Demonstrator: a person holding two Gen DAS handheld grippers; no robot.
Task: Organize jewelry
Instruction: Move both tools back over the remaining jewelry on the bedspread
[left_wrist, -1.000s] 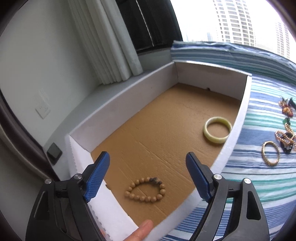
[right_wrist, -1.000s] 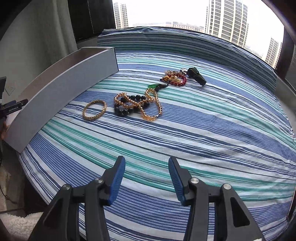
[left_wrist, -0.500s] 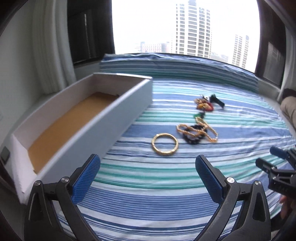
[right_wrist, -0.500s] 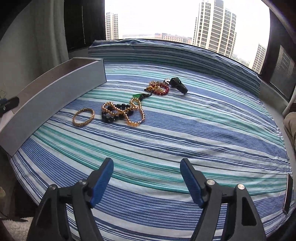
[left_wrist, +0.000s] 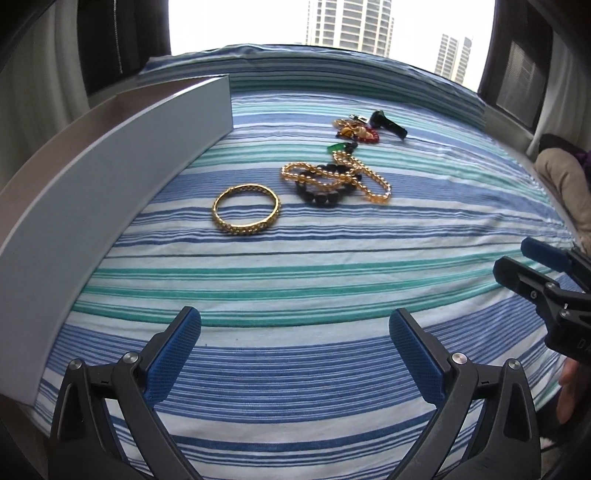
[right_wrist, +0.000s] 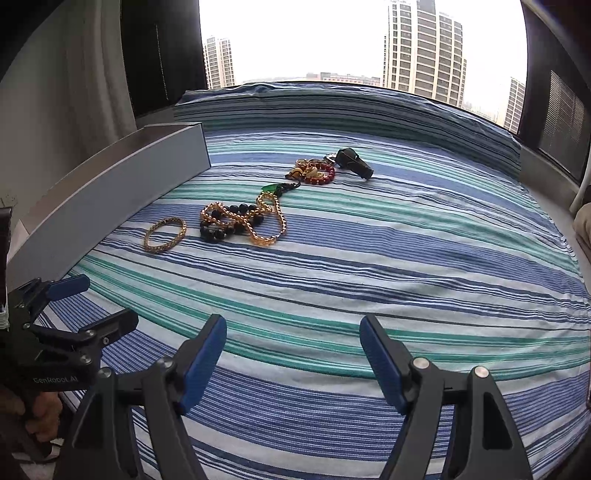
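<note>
Hovering low over the striped bedspread (left_wrist: 332, 258), the left tongs (left_wrist: 295, 347) hang with their blue pads spread wide and nothing between them. Ahead of them and a touch to their left, the gold bangle (left_wrist: 246, 208) lies flat on the cloth, well apart from the pads, just beside the long grey wall of the box (left_wrist: 92, 192). From this view the bangle reads as a slightly squashed ring, its longer span running left to right across the stripes.

Just beyond it to the right, a tangle: an amber bead strand (left_wrist: 343, 173) looped over a black bead bracelet (left_wrist: 321, 194), the two touching and overlapping. The amber strand's long run stretches away from the tongs toward a small green pendant (left_wrist: 336, 147). Farther back sits a cluster with a red bead bracelet (left_wrist: 369, 136) and a black clip-like object (left_wrist: 388, 123), its long axis slanting down to the right.

Over on the other side, the right tongs (right_wrist: 293, 356) also stand spread and empty above the bedspread (right_wrist: 406, 258). The bangle (right_wrist: 165, 234) lies far ahead to their left, near the box wall (right_wrist: 110, 195); the bead tangle (right_wrist: 240, 221) sits ahead, left of centre. Each pair of tongs shows at the edge of the other's view.
</note>
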